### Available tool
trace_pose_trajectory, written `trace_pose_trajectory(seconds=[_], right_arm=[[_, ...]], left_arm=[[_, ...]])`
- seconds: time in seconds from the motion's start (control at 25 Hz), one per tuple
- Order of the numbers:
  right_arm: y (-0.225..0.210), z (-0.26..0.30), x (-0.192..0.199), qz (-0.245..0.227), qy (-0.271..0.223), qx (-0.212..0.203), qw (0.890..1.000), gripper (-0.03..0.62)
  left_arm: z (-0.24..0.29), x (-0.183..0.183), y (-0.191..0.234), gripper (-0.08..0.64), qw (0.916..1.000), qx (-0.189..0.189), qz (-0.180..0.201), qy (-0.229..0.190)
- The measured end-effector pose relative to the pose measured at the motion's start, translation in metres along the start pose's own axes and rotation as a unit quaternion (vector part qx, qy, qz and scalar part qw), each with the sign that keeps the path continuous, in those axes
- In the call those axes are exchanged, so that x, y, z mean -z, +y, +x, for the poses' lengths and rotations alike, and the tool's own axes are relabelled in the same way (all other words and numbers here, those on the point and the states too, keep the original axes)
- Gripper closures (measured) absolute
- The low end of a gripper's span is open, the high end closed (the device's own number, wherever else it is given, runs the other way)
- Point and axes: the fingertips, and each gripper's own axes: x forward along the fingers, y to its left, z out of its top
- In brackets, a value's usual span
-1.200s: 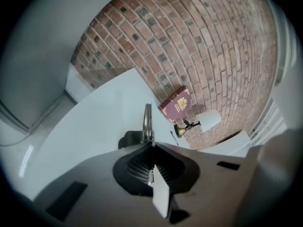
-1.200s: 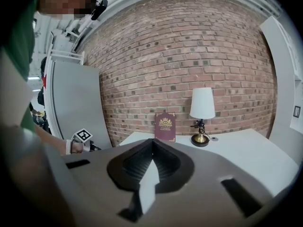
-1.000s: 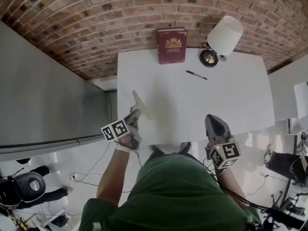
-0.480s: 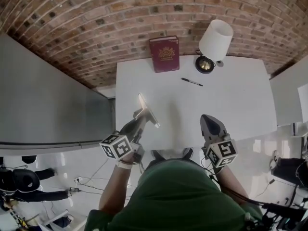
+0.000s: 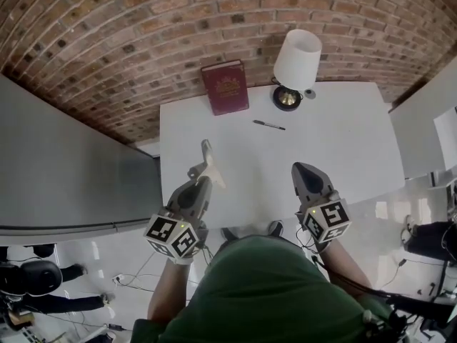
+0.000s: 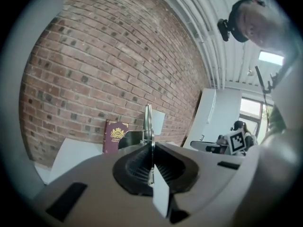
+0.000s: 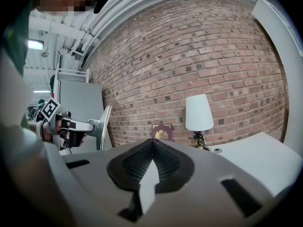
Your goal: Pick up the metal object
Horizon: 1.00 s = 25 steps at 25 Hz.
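My left gripper (image 5: 200, 179) clamped the thin metal object (image 5: 208, 160) over the white table (image 5: 335, 148); my right gripper (image 5: 305, 171) (empty) had its jaws together.

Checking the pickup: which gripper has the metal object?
The left gripper: its fingers clamp the metal object, while the right gripper is shut on nothing.

White rectangular table (image 5: 343, 156) against a brick wall (image 5: 107, 41).
A dark red hardcover book with a gold crest (image 5: 226, 86) and a white-shaded, brass-based lamp (image 5: 293, 66) stand at its far edge; a black pen (image 5: 268, 125) lies nearer the middle.
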Motion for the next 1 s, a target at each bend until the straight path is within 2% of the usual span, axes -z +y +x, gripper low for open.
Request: trace_pose_trajectory(seconds=[0.12, 0.28, 1.0], right_arm=[[0.000, -0.001, -0.006, -0.002, -0.003, 0.000, 1.000, 0.591], [0.001, -0.003, -0.012, -0.008, -0.007, 0.001, 1.000, 0.591], [0.024, -0.020, -0.023, -0.028, -0.013, -0.015, 0.999, 0.591]], left_arm=[[0.003, -0.006, -0.010, 0.551, 0.9995, 0.001, 0.030, -0.005], [0.005, -0.010, -0.018, 0.551, 0.9988, 0.004, 0.048, -0.008], [-0.007, 0.001, -0.022, 0.551, 0.9983, 0.002, 0.058, -0.008]])
